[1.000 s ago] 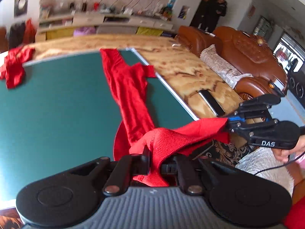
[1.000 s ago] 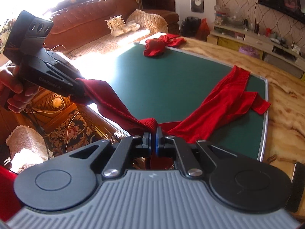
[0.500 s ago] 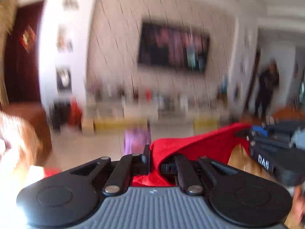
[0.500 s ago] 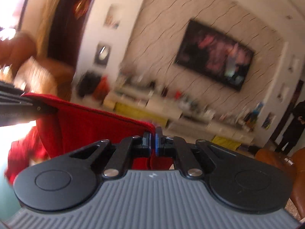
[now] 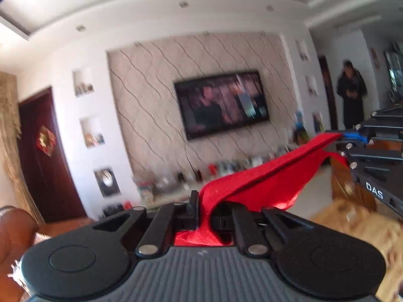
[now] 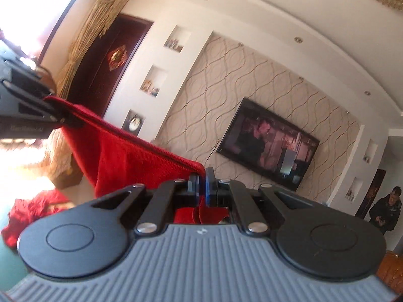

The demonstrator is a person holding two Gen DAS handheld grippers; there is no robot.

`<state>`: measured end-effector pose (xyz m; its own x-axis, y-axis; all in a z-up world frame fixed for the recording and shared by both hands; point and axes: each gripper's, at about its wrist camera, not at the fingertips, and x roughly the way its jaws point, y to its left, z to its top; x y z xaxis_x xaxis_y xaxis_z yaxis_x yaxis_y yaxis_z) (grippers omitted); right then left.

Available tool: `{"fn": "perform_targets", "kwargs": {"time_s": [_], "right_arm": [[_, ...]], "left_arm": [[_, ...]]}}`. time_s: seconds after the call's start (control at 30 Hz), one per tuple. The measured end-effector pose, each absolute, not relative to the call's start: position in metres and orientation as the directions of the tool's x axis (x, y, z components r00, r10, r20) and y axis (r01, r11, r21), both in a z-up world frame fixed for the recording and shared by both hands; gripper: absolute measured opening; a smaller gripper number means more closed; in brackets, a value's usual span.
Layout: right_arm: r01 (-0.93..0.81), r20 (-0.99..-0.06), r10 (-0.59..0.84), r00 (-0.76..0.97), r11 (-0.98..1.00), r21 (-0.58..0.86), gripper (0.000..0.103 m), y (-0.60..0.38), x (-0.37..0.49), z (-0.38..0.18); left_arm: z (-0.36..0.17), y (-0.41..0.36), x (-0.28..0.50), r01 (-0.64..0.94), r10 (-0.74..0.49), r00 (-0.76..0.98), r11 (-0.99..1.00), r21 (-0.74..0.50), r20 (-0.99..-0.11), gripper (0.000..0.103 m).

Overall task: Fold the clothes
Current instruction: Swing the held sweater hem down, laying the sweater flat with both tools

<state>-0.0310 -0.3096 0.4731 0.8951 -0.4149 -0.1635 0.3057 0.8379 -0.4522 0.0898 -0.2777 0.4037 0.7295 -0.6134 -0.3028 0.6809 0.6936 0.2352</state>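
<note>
The left gripper (image 5: pixel 204 211) and right gripper (image 6: pixel 201 188) are each pinching, jaws closed, one end of a red garment (image 6: pixel 126 161), which is hanging stretched between them in the air, facing a wall-mounted television (image 5: pixel 221 103).

garment (image 5: pixel 264 183): red ribbed knit cloth (matt) | tongs (image 5: pixel 204 212): matt black plastic

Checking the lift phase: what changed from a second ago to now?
Both grippers swung up, lifting the red garment off the green table; the views now face the TV wall. Unchanged: left gripper and right gripper stay shut on its edge, cloth stretched between them.
</note>
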Motion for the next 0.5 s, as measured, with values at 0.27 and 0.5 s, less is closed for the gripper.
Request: {"fn": "perform_targets", "kwargs": {"time_s": [0.27, 0.5], "right_arm": [[0.032, -0.613, -0.263, 0.745, 0.932, -0.361, 0.006, -0.253, -0.105, 0.179], [-0.111, -0.823, -0.108, 0.557, 0.973, -0.203, 0.006, -0.199, -0.156, 0.018]], "left_arm": [[0.068, -0.258, -0.011, 0.832, -0.553, 0.495, 0.523, 0.182, -0.670, 0.007], [-0.080, -0.212, -0.063, 0.878, -0.510, 0.399, 0.451, 0.158, -0.762, 0.008]]}}
